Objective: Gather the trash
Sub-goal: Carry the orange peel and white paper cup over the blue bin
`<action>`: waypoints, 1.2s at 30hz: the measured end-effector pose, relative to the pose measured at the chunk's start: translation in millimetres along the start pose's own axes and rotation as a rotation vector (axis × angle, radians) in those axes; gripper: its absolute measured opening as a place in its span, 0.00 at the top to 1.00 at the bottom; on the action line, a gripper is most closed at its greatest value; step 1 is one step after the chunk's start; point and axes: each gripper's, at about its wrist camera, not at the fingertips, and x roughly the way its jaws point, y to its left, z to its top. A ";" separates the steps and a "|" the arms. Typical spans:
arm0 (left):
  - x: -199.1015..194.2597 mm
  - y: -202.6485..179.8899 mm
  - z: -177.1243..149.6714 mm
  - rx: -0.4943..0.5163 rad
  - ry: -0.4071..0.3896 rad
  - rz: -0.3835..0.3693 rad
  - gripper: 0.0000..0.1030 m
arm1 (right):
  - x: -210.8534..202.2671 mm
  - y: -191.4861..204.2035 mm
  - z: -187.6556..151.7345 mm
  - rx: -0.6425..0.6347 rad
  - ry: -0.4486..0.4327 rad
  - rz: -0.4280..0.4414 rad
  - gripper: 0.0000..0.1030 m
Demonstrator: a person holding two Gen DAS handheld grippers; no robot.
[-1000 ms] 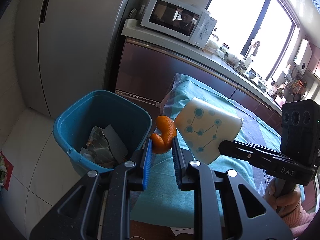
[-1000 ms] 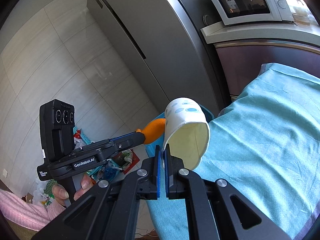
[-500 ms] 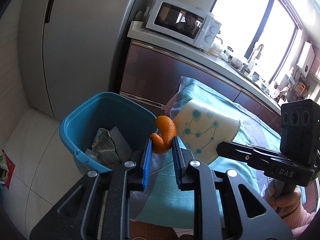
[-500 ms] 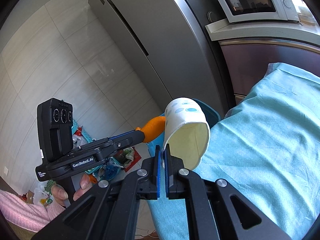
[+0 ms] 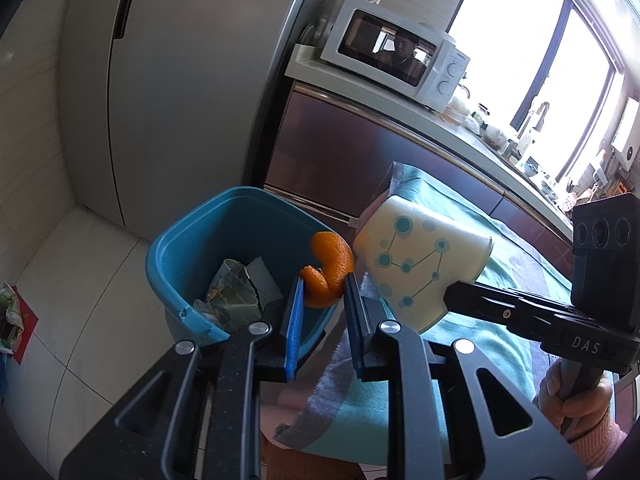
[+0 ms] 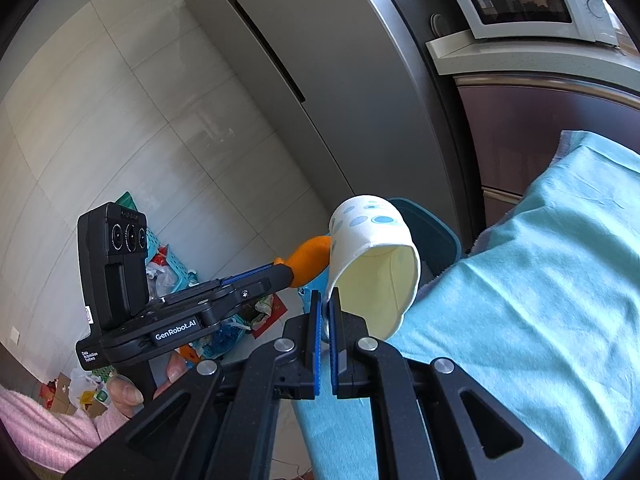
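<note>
- Left wrist view: the left gripper (image 5: 322, 292) is clamping an orange peel (image 5: 329, 269) between its two fingers, with the peel curling up above the tips.
- The blue bin (image 5: 188, 256) is sitting on the floor directly ahead of and below this gripper, left of the peel; crumpled paper (image 5: 236, 296) is lying inside it.
- The peel is hanging over the bin's near right corner, above the rim and not yet inside the opening.
- The right gripper is entering this view from the right, holding a paper cup (image 5: 416, 264) just beside the peel; whether the two are touching cannot be told.
- The cup is lying on its side, its long axis running left to right and its closed base pointing toward the bin.
- Right wrist view: the right gripper (image 6: 325, 316) is pinching the cup's wall at the rim, fingers nearly together, with the open mouth facing the camera.
- The bin is showing only as a rim edge (image 6: 436, 236) behind the cup, beyond the corner of the teal cloth (image 6: 532, 292).
- The left gripper and peel are reaching in from the left, beside the cup's base.
- Judgement: the left gripper is nearer the bin opening, so the peel appears due for release first; the cup is needing further travel forward and left to clear the rim.
</note>
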 end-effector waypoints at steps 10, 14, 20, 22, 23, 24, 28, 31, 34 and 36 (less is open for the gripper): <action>11.9 13.1 5.1 -0.024 0.010 0.018 0.80 | 15.7 5.7 3.4 -0.009 0.034 -0.003 0.98; 14.8 16.6 4.8 -0.034 0.011 0.024 0.80 | 20.3 8.1 4.3 -0.010 0.044 -0.012 0.98; 23.1 20.3 8.0 -0.046 0.017 0.038 0.80 | 28.4 8.7 4.6 -0.003 0.061 -0.029 0.98; 25.6 21.8 9.6 -0.049 0.017 0.044 0.80 | 30.7 10.4 3.9 -0.004 0.068 -0.034 0.98; 27.5 22.3 10.3 -0.050 0.018 0.047 0.80 | 31.9 10.8 4.0 -0.006 0.071 -0.040 0.98; 29.1 23.2 10.6 -0.052 0.019 0.047 0.80 | 33.2 10.9 4.5 -0.004 0.073 -0.043 0.98; 35.7 25.8 11.2 -0.056 0.022 0.056 0.80 | 37.1 11.8 4.7 0.002 0.084 -0.055 0.98; 37.8 25.9 9.9 -0.065 0.025 0.059 0.80 | 39.3 12.5 6.9 0.003 0.095 -0.061 0.98; 43.4 29.5 11.7 -0.078 0.033 0.057 0.80 | 42.2 12.5 8.2 0.004 0.103 -0.070 0.98; 47.7 31.8 12.2 -0.087 0.040 0.058 0.80 | 44.6 11.7 9.6 0.009 0.109 -0.077 0.98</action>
